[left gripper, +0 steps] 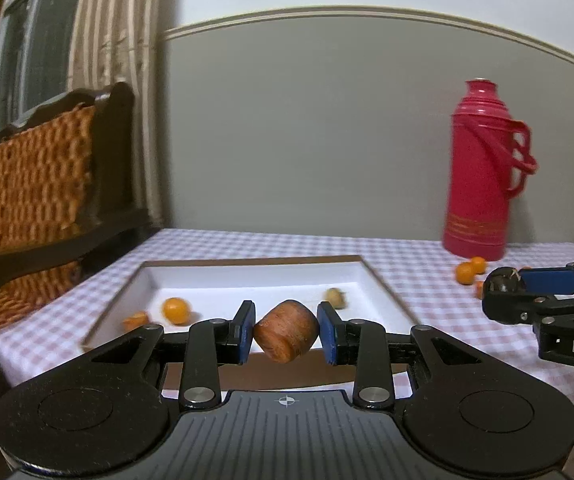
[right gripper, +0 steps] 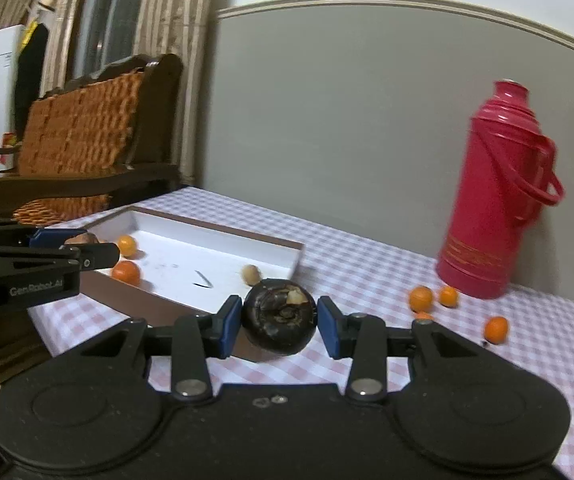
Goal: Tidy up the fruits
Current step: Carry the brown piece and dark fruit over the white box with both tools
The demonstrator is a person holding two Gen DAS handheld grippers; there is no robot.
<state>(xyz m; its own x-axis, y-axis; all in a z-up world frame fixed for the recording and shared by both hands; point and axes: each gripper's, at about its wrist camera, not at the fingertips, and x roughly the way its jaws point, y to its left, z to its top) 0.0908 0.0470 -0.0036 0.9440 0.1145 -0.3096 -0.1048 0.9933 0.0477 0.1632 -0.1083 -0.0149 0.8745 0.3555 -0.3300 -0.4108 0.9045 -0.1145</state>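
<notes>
My left gripper [left gripper: 286, 334] clamps a brown fruit [left gripper: 286, 335] near the white tray [left gripper: 383, 292]. Right gripper [right gripper: 279, 326] clamps a dark fruit [right gripper: 279, 328], w/ 2 oranges [right gripper: 126, 272] in tray's left.

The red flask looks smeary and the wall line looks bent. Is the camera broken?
No. In the left wrist view the flask is smeared by motion blur, while the brown fruit in the left gripper stays sharp. In the right wrist view the flask blurs too. The fisheye lens bends the wall line in both.
</notes>
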